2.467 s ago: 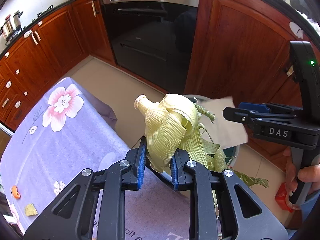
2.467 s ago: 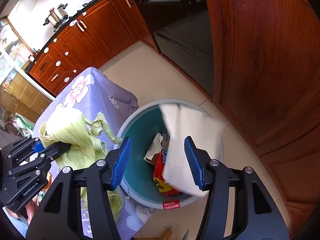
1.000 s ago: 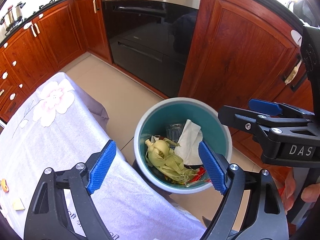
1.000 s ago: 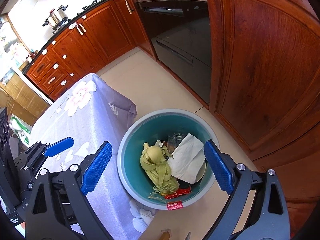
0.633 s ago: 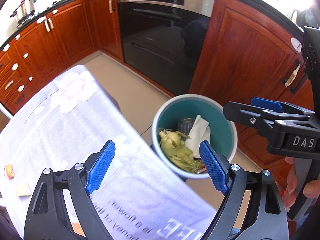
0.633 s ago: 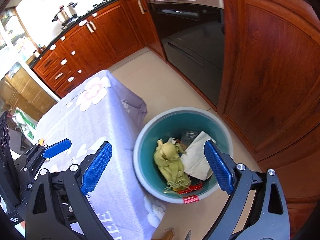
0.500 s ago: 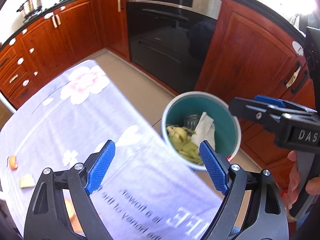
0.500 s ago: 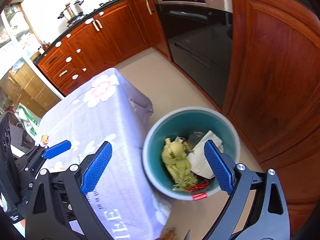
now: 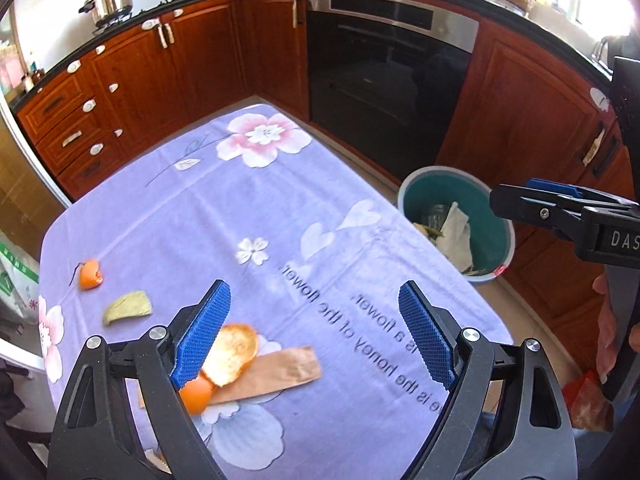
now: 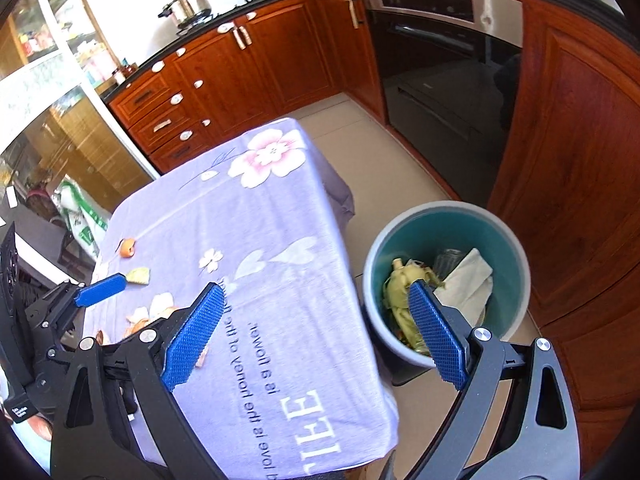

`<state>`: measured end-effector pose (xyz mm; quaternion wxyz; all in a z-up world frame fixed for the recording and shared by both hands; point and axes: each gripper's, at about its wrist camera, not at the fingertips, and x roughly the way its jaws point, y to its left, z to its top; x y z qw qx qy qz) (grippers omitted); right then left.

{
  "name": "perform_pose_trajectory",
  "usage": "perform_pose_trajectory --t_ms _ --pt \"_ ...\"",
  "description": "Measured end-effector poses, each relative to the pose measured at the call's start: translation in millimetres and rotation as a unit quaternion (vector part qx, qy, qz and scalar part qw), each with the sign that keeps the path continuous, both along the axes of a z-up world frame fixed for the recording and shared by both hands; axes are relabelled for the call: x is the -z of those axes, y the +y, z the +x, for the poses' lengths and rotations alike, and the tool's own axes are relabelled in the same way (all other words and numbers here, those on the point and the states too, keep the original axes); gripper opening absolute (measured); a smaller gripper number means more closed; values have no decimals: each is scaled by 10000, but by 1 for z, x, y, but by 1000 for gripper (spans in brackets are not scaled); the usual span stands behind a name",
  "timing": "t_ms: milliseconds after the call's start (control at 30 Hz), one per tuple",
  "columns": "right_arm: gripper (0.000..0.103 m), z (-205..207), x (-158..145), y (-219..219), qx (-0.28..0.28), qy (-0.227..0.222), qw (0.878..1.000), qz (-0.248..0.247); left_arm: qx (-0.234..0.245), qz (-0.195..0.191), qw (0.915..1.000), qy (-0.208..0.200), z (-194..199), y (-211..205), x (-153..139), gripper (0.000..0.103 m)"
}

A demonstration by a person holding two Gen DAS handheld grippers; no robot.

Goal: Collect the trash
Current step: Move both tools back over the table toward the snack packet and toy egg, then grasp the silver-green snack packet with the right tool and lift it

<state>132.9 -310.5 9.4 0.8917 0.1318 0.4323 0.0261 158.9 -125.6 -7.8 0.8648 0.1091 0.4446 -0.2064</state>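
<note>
My left gripper (image 9: 314, 336) hangs open over the lilac flowered tablecloth (image 9: 240, 208), nothing between its blue pads. Just under its left finger lie orange peel (image 9: 232, 354) and a brown paper strip (image 9: 276, 372). Farther left sit a green rind piece (image 9: 128, 306) and a small orange peel (image 9: 90, 274). My right gripper (image 10: 316, 338) is open and empty above the table's right edge, beside the teal bin (image 10: 508, 240). In the bin lie corn husks (image 10: 400, 284) and a white tissue (image 10: 468, 284). The bin (image 9: 500, 236) also shows in the left wrist view.
Red-brown kitchen cabinets (image 9: 160, 76) and a built-in oven (image 9: 384, 84) stand behind the table. A pot (image 9: 112, 0) sits on the counter. A person's hand (image 9: 608, 320) holds the right gripper's handle. Beige floor (image 10: 384, 168) lies between table and oven.
Both grippers have swung left, away from the bin and over the table. The peels and paper strip have come into the left wrist view. Both stay open and empty.
</note>
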Motion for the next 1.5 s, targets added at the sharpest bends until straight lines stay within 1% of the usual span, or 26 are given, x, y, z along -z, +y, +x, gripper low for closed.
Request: perform_pose_trajectory --t_ms 167,300,433,600,800,867,1000,1200,1367,1500 --pt "89 -4 2 33 -293 33 9996 -1 -401 71 9992 49 -20 60 5 87" --pt "89 -8 11 66 -571 139 9983 19 -699 229 9973 87 -43 105 12 87" --pt "89 -12 19 102 -890 247 9957 -10 -905 274 9954 180 -66 143 23 87" --pt "89 -23 30 147 -1287 394 9909 -9 -997 188 9942 347 -93 171 39 87" --pt "89 -40 47 191 -1622 592 9850 9 -959 68 9931 671 -116 192 67 87" --pt "89 -45 57 206 -1787 744 9811 43 -925 -95 9925 787 -123 201 74 87" --pt "89 -54 73 244 -2327 1041 9669 69 -939 -349 9901 985 -134 221 88 87" --pt "89 -56 89 292 -3019 1313 9442 101 -894 -508 9893 1032 -148 232 100 87" --pt "89 -54 104 316 -3294 1500 9321 156 -797 -697 9895 984 -147 236 101 90" --pt "89 -53 111 324 -3391 1548 9278 137 -774 -774 9896 936 -146 238 103 90"
